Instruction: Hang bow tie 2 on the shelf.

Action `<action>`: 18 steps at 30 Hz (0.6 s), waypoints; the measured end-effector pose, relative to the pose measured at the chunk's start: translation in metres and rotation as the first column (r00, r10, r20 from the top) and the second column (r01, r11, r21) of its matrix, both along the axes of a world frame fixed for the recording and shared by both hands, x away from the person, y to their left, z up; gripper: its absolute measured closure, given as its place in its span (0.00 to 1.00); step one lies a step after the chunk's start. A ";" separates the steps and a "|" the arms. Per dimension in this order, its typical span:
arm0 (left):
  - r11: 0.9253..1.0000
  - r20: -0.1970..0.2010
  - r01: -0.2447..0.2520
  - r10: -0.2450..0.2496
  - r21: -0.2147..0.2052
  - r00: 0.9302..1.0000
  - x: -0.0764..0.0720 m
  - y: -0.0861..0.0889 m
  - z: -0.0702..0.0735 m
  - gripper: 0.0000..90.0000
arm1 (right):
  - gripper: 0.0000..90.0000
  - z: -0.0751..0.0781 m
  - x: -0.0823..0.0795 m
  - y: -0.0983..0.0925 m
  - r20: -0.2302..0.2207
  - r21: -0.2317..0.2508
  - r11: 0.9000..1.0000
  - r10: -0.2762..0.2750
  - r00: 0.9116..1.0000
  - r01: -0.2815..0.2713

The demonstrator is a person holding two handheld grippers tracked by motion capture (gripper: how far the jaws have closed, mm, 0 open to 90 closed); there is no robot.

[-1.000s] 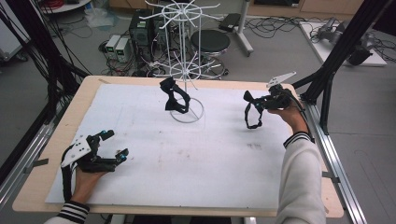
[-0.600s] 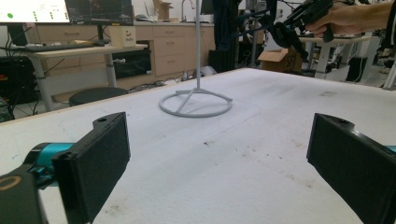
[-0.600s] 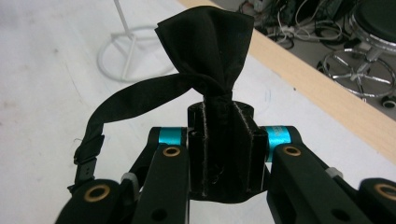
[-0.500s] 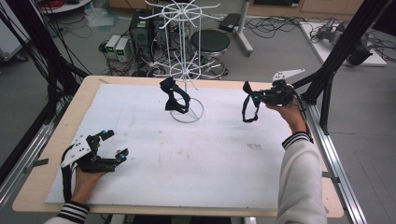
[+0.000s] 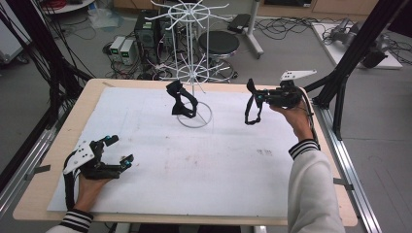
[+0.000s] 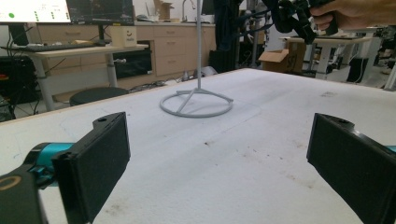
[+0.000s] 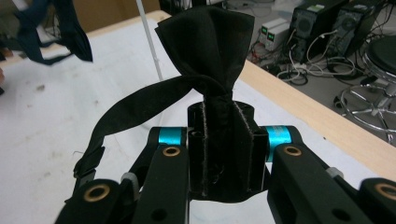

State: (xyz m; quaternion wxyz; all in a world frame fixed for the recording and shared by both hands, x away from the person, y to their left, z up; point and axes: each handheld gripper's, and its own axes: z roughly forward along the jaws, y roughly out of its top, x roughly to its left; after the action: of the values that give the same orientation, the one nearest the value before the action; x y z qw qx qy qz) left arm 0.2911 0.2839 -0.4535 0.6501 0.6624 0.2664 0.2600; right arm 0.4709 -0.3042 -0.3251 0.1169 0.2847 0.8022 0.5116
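Right gripper [image 5: 258, 97] lifted higher, clamping black bow tie [image 7: 205, 51] above table [image 5: 145, 87].

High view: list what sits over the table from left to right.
Left gripper, jaws apart, resting on the white sheet → black bow tie hanging on the wire rack → second black bow tie pinched in the raised right gripper.

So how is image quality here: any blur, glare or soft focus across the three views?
High view: even light, no glare, slightly soft. Left gripper view: the white wire stand's ring base is sharp, its near black jaws soft. Right gripper view: the black fabric bow tie clamped in the right gripper is crisp; the second dark bow tie is blurred.
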 end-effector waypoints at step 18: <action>1.000 0.002 0.001 -0.001 -0.003 1.000 0.000 0.000 0.000 0.07 | 0.86 0.024 -0.006 0.033 0.063 0.091 0.995 -0.034 0.997 0.028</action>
State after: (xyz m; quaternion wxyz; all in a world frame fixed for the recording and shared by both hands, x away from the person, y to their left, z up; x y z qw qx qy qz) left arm 0.2909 0.2842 -0.4536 0.6515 0.6613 0.2661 0.2598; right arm 0.4651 -0.2712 -0.3012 0.1375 0.2855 0.7697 0.5543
